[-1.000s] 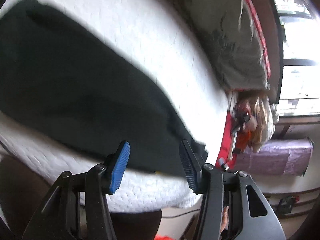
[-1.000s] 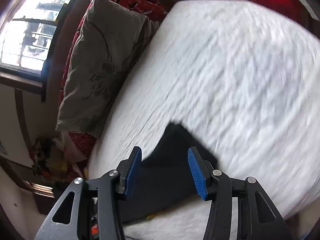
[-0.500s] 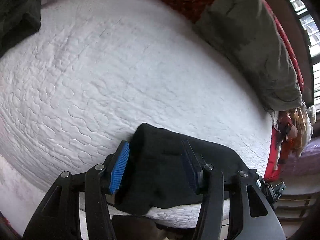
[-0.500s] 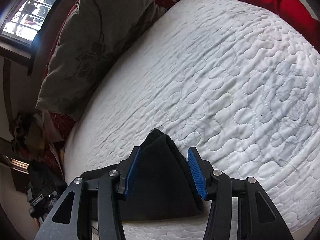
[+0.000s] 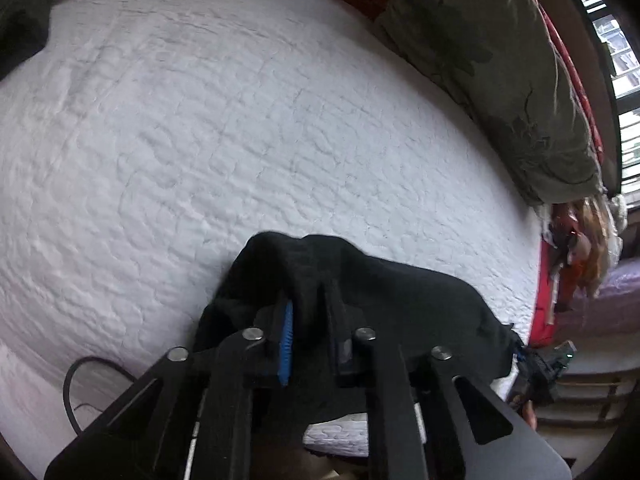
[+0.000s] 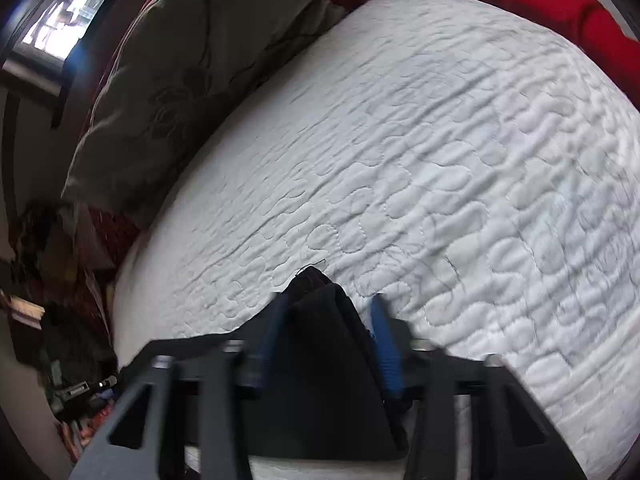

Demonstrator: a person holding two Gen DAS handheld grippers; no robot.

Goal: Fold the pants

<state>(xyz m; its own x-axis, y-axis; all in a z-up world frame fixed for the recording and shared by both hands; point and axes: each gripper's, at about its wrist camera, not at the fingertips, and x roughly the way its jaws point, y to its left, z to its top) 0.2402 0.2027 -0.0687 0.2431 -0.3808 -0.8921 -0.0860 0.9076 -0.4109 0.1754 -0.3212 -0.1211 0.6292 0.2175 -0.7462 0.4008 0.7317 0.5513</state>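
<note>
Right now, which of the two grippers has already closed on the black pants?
The left gripper: its fingers pinch a bunch of the black pants. The right gripper only straddles a corner, with its jaws apart.

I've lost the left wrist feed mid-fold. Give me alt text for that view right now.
The left claw is shut on a bunched edge of the black pants, which lie at the near edge of a white quilted mattress. A grey-green pillow lies along the far right side.
</note>
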